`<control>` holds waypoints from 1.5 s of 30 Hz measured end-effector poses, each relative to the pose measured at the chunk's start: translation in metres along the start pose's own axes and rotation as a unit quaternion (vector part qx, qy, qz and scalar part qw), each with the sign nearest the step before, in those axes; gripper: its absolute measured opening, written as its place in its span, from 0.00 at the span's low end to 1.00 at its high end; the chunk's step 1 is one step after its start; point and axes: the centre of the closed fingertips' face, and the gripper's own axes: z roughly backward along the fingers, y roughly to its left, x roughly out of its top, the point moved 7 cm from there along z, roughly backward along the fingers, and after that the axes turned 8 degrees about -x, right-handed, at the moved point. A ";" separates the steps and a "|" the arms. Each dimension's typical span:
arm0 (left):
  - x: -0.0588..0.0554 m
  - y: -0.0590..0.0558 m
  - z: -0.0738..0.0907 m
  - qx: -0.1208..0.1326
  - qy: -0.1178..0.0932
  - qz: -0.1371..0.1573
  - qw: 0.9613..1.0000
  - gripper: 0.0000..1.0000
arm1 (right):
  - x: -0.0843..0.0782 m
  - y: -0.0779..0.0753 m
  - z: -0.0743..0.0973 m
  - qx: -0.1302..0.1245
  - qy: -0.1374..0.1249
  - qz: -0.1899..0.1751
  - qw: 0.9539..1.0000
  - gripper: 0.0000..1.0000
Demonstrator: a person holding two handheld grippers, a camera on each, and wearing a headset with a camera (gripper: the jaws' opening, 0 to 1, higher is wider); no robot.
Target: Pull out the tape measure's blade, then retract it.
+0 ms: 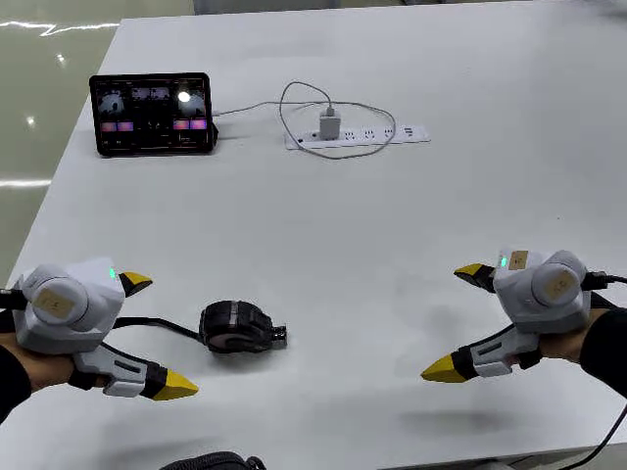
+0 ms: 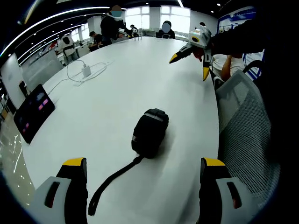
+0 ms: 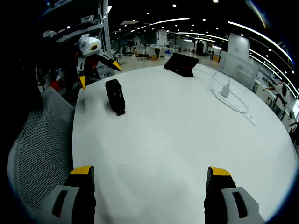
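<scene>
Black tape measure [image 1: 238,327] lower left, markings unreadable. Left gripper [image 1: 167,335] beside it, right gripper [image 1: 451,319] lower right; both jaws apart.

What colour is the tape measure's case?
Mostly black with greyish bands. The tape measure shows best in the head view.

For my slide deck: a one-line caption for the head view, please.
Both open, the left gripper and right gripper flank a black tape measure on a white table, blade not yet out.
</scene>
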 end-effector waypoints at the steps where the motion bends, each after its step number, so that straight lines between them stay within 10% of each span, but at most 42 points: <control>1: 0.001 0.001 -0.001 -0.002 0.003 -0.005 1.000 0.99 | 0.001 0.000 -0.001 0.001 0.000 0.001 1.000 0.99; 21: 0.030 0.003 -0.035 -0.044 0.086 -0.118 0.988 0.99 | 0.024 0.008 -0.040 0.032 -0.007 0.048 0.998 0.99; 31: 0.039 0.000 -0.047 -0.072 0.095 -0.121 0.986 0.98 | 0.036 0.024 -0.063 0.053 -0.018 0.071 0.996 0.99; 39: 0.033 0.011 -0.058 -0.031 0.140 -0.143 0.979 0.98 | 0.044 0.035 -0.080 0.067 -0.017 0.085 0.994 0.99; 45: 0.033 0.012 -0.064 -0.039 0.131 -0.134 0.982 0.96 | 0.053 0.044 -0.092 0.091 -0.029 0.086 0.992 0.99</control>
